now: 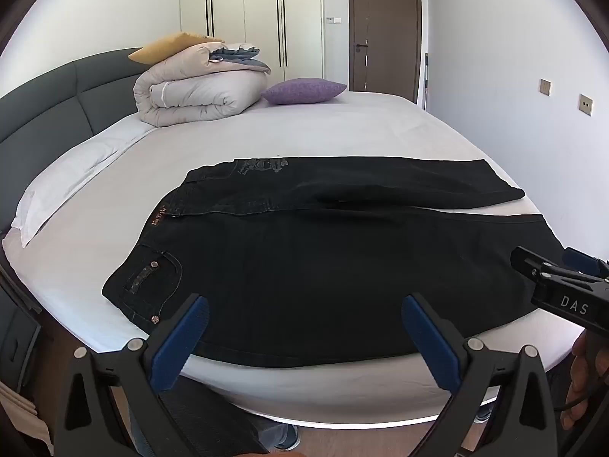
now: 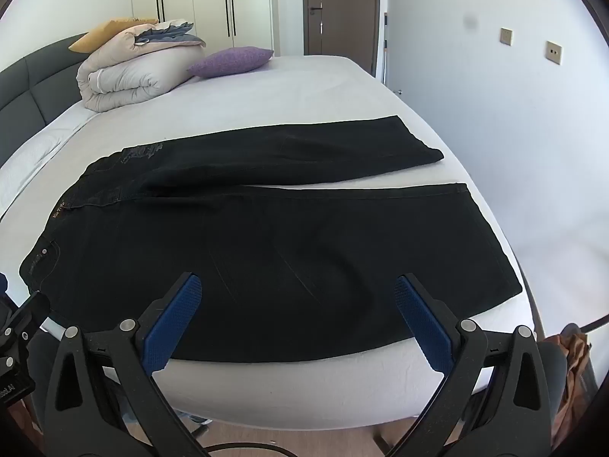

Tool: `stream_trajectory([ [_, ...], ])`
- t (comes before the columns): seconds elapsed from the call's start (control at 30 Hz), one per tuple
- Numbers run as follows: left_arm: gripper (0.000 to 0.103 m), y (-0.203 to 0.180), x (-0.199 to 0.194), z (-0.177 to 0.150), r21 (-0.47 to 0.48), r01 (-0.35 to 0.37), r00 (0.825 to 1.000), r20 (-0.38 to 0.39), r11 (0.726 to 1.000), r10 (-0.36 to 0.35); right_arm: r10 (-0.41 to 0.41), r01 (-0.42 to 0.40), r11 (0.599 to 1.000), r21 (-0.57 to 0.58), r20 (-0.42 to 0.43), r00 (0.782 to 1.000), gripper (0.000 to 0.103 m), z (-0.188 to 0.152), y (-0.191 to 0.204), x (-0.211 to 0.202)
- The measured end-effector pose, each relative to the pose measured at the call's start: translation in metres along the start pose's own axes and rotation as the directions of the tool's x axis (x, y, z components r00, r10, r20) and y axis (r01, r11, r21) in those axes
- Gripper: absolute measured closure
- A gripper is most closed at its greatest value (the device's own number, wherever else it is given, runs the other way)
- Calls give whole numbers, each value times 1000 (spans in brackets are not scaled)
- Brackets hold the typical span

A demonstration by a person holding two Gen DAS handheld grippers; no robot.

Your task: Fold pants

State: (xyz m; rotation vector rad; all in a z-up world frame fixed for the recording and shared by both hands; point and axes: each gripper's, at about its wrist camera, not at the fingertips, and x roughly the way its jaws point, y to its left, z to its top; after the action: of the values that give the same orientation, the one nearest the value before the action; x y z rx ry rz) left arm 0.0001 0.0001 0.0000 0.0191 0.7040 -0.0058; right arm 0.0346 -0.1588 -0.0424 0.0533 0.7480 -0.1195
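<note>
Pants (image 1: 323,262): black, laid flat on the bed (image 1: 342,133), legs spread apart.
Hidden: print near the waistband cannot be read.
Left claw (image 1: 304,327): held apart, empty.
Right claw (image 2: 297,312): held apart, empty.
Room: folded quilt (image 1: 198,91), purple pillow (image 1: 302,90), brown door (image 1: 384,26).

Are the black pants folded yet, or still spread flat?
Spread flat, unfolded: the black pants lie full length on the bed, both legs apart. Both tongs hover open, touching nothing.

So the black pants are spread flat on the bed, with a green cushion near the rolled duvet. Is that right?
Not quite: the cushion is purple, not green, as the left wrist view shows. The rest holds: the black pants lie flat on the bed, and the cushion sits beside the rolled duvet.
</note>
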Motion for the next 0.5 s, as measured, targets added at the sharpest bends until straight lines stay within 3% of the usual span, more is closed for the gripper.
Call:
stream_trajectory([
  [0.5,0,0,0,0,4,-7,1000,-2,1000,7,1,-1,1000,-2,-3,1000,0,0,-1,0],
])
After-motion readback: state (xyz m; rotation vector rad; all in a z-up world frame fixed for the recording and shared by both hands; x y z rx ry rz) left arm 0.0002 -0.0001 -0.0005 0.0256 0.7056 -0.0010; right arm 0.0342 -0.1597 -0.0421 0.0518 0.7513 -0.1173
